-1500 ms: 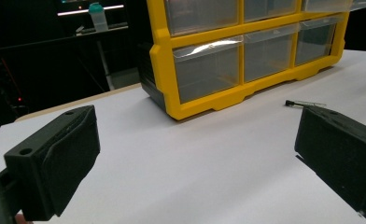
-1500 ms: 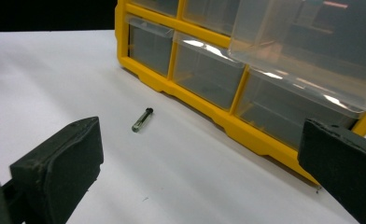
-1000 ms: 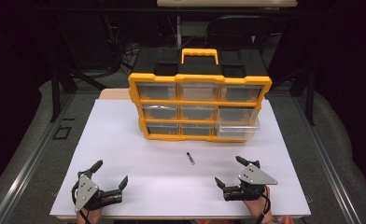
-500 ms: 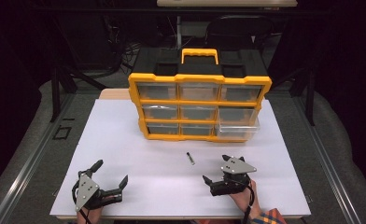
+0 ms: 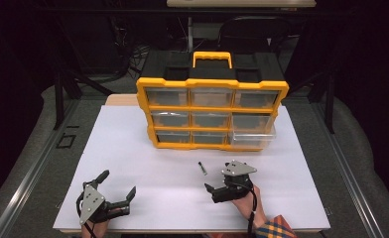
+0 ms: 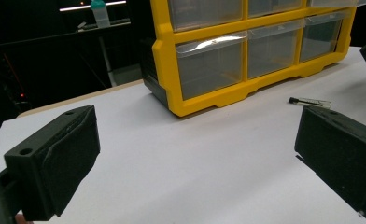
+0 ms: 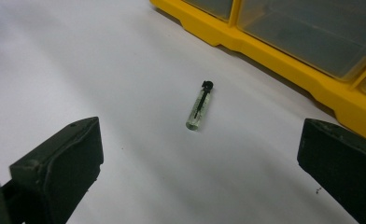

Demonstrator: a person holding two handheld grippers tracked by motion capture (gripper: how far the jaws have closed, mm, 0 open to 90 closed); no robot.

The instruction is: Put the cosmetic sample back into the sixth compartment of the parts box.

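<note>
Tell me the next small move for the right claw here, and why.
Probably ease the right claw forward and down until its open jaws straddle the small clear vial, then close. In the right gripper view the vial lies flat on the white table, ahead of the jaws and apart from them, in front of the yellow drawer organizer. The left claw rests open, well away.

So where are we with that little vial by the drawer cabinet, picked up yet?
Not yet. Done: the bottom right drawer of the yellow cabinet stands pulled out. In hand: the right tongs are open and aimed at the small clear vial, which lies flat on the white table, untouched. The left tongs rest open near the table's front edge. Left: grasping the vial and, probably, putting it in the drawer.
</note>
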